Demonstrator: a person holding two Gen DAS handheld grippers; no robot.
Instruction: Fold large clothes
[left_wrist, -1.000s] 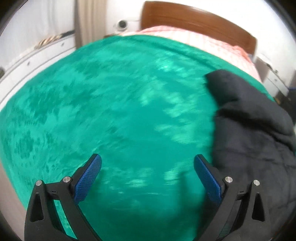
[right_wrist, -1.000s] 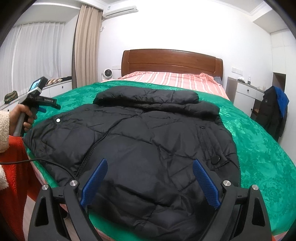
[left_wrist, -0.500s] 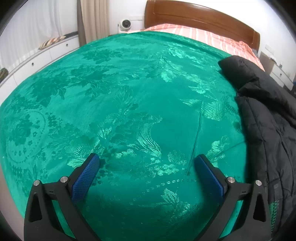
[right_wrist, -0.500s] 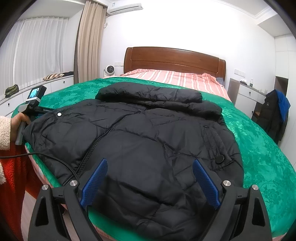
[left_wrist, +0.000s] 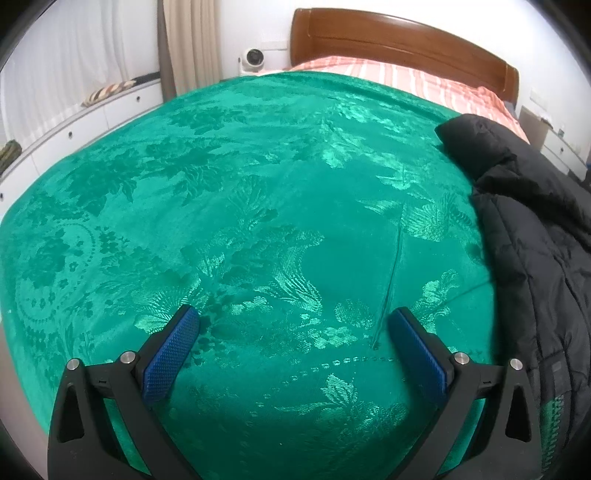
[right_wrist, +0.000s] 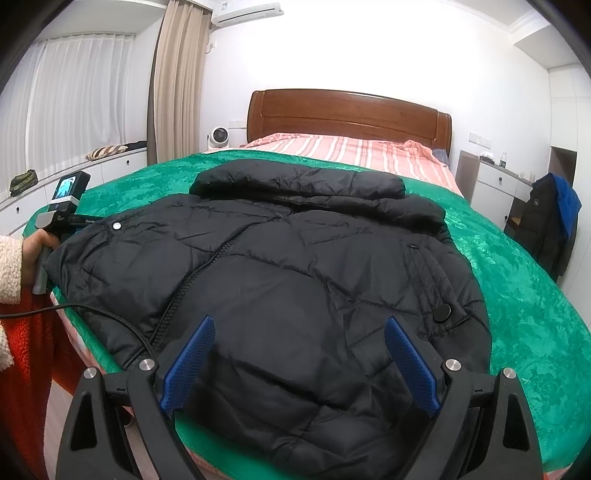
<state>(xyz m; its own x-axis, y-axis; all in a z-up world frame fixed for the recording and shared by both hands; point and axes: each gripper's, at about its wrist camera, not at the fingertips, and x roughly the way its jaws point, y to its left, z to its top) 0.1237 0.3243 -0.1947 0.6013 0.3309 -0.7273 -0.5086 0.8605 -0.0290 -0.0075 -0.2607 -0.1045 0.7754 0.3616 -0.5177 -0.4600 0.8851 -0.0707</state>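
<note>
A black puffer jacket (right_wrist: 295, 266) lies spread flat on the green bedspread (right_wrist: 517, 295), hood toward the headboard, zipper running down its left half. My right gripper (right_wrist: 297, 332) hovers open just above the jacket's near hem, nothing between its blue pads. In the left wrist view the jacket (left_wrist: 535, 240) shows only at the right edge. My left gripper (left_wrist: 293, 325) is open over bare green bedspread (left_wrist: 221, 221), to the left of the jacket. In the right wrist view the left gripper's body, with a small screen, sits at the jacket's left side, held by a hand (right_wrist: 35, 251) in a fleecy sleeve.
A wooden headboard (right_wrist: 351, 114) and a striped pink sheet (right_wrist: 351, 151) lie beyond the bedspread. White drawers (right_wrist: 110, 170) run along the left wall, a nightstand (right_wrist: 495, 184) and a hanging dark coat (right_wrist: 550, 229) stand at the right. A black cable (right_wrist: 110, 317) crosses the jacket's near-left corner.
The left gripper swung left off the jacket and dropped lower, then settled over bare bedspread. The right gripper kept still.
</note>
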